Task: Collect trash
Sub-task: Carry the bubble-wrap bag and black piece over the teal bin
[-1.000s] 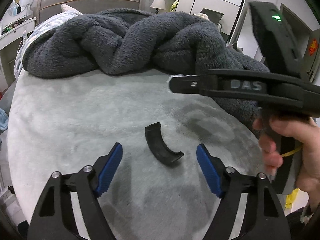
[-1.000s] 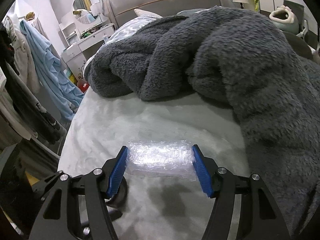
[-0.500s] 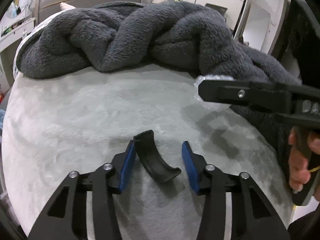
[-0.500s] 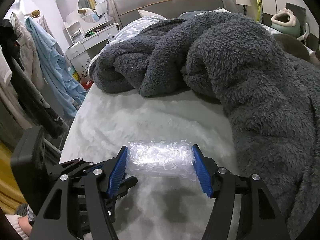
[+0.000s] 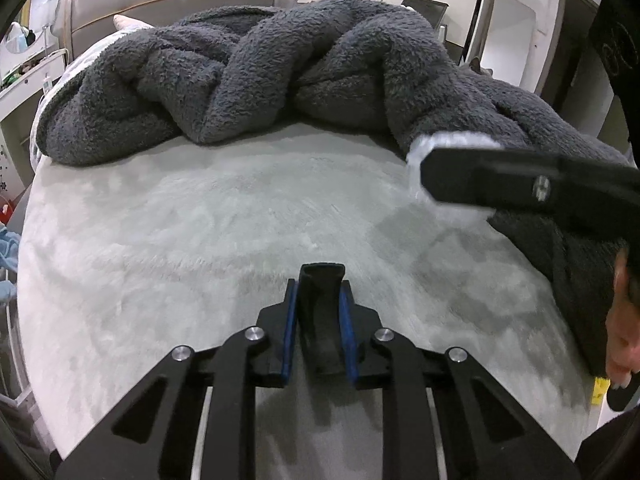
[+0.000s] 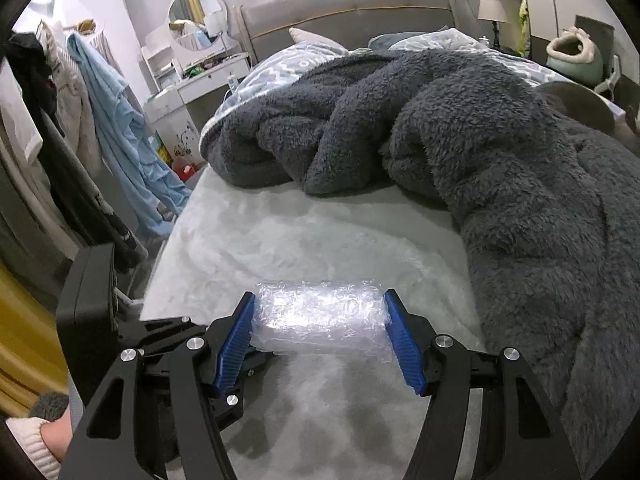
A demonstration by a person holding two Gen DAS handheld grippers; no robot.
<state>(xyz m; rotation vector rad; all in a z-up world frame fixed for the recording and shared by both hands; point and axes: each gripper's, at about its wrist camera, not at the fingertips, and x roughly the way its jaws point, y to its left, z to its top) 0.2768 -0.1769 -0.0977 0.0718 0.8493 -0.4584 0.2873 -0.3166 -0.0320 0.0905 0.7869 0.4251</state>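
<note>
Trash in both tools: left tool (image 5: 318,332) clenched on a stiff, curved black plastic piece (image 5: 322,312) just above the bed (image 5: 200,220); right tool (image 6: 320,336) grasps a light, crushable bubble-wrap roll (image 6: 320,320) by its ends.

The left gripper (image 5: 319,322) has clamped shut on the black curved piece (image 5: 322,300).

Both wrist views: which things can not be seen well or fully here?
- Black curved piece, left wrist view: the left claw covers its lower part.
- Bubble wrap, left wrist view: mostly hidden behind the right claw's finger.
- Left claw, right wrist view: only its body shows, behind the right claw; what it holds is hidden.
- Where the trash goes: no bin in either view.
</note>
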